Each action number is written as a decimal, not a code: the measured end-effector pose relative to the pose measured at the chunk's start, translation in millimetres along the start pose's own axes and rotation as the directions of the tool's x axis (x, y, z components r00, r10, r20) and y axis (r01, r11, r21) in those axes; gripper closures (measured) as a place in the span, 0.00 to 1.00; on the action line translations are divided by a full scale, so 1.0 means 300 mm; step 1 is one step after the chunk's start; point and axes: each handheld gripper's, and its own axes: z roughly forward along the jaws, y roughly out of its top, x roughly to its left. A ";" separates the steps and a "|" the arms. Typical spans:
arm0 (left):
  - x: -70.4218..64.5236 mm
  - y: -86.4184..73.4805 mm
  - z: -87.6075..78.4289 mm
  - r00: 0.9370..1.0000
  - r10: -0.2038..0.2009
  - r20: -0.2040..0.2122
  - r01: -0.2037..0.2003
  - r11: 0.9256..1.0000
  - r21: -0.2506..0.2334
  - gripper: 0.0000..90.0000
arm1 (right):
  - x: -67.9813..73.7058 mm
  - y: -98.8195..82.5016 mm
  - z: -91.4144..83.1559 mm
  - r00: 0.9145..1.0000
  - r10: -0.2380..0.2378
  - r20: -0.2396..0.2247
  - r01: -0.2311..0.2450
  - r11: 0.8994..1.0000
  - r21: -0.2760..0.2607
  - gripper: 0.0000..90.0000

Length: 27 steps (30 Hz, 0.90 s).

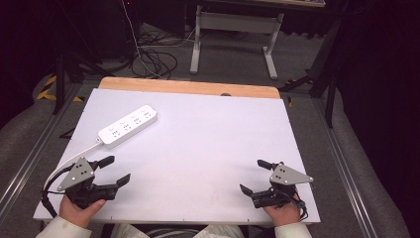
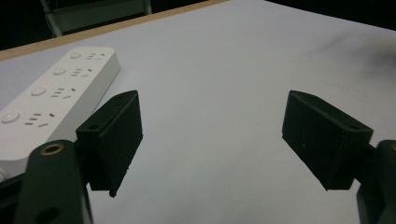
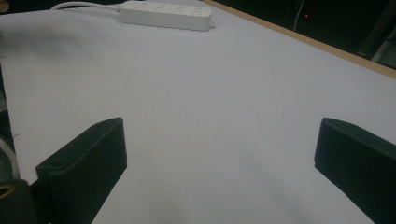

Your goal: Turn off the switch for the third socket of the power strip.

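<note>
- Dark floor with grey carpet strips lies around my table, and behind it I see a white metal frame of another table (image 1: 233, 34) and a bundle of black and white cables (image 1: 151, 57) on the floor.
- My table has a flat, pale white top (image 1: 208, 148) with a light wooden edge (image 1: 188, 87) on the far side.
- One long white plastic power strip with four sockets and four round buttons (image 1: 128, 126) lies flat on the far left part of the white top, at an angle, and its white cord (image 1: 74, 157) runs from its near end toward my left hand.
- My left gripper (image 1: 118, 170) is at the near left corner, in my left hand (image 1: 79, 210), with the grey three-cornered plate (image 1: 77, 173) on top; its two black jaws stand wide apart with nothing between them.
- In the left gripper view the power strip (image 2: 51, 98) is just beside the left jaw, a little beyond it; I cannot tell if they touch.
- My right gripper (image 1: 252, 176) is at the near right corner, in my right hand (image 1: 283, 214); its jaws are also spread wide and hold nothing.
- In the right gripper view the power strip (image 3: 166, 15) is well apart, at the far end of the white top (image 3: 210, 102).
</note>
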 end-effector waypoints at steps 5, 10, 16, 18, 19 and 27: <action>-0.001 0.006 -0.003 1.000 0.007 0.004 -0.007 1.000 0.009 0.25 | 0.000 -0.001 0.002 1.000 -0.001 -0.004 0.001 1.000 0.001 0.03; 0.004 0.017 -0.008 1.000 0.007 0.006 -0.007 1.000 0.011 0.28 | -0.001 -0.001 0.002 1.000 -0.001 -0.005 0.001 1.000 0.000 0.04; 0.009 0.053 -0.005 1.000 -0.004 0.029 0.002 0.998 0.070 0.30 | -0.001 -0.001 0.003 1.000 0.001 -0.006 -0.001 1.000 0.003 0.04; 0.015 0.067 -0.008 0.999 -0.014 0.042 0.011 0.997 0.076 0.31 | 0.002 -0.001 0.003 1.000 0.010 -0.006 -0.010 1.000 0.006 0.04; 0.015 0.067 -0.008 0.999 -0.014 0.042 0.011 0.997 0.076 0.31 | 0.002 -0.001 0.003 1.000 0.010 -0.006 -0.010 1.000 0.006 0.04; 0.044 0.117 -0.017 0.999 -0.022 0.038 0.018 0.996 0.092 0.35 | 0.001 -0.001 0.007 1.000 0.002 -0.006 -0.002 1.000 0.011 0.04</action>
